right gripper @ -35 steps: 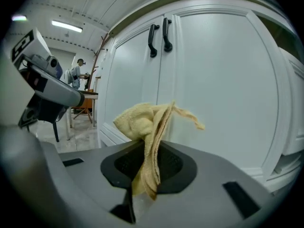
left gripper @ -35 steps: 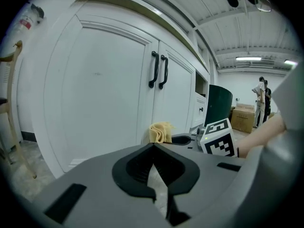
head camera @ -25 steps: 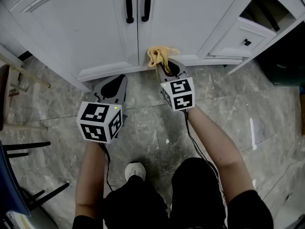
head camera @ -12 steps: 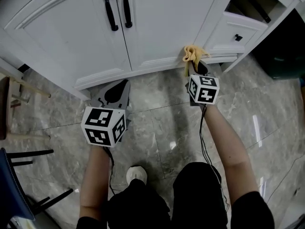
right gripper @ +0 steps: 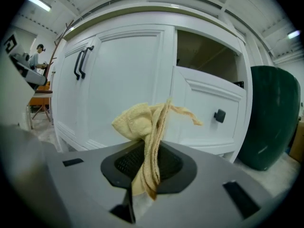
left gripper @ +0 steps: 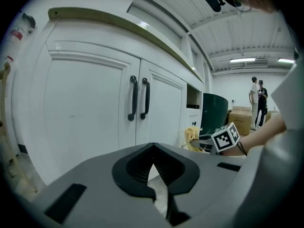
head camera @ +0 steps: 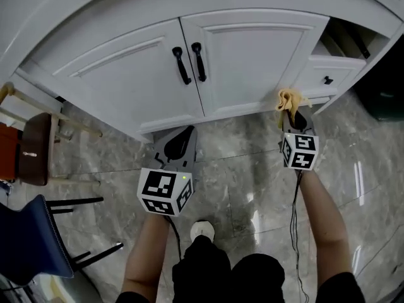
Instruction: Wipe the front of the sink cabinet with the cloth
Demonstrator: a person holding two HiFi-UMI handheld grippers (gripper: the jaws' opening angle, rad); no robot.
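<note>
Right gripper (head camera: 293, 115), clamped on the cloth (head camera: 288, 98), holds it at the cabinet front's (head camera: 252, 62) lower right; the doors lie leftward. Left gripper (head camera: 187, 131): jaws together, empty.

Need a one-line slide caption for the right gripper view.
Right gripper shut on a yellow cloth, facing the white sink cabinet beside an open drawer.

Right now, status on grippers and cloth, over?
Right gripper shut on cloth; left gripper shut, empty. Cloth at sink cabinet bottom rail, below the drawer. Nothing between cloth and cabinet front.
</note>
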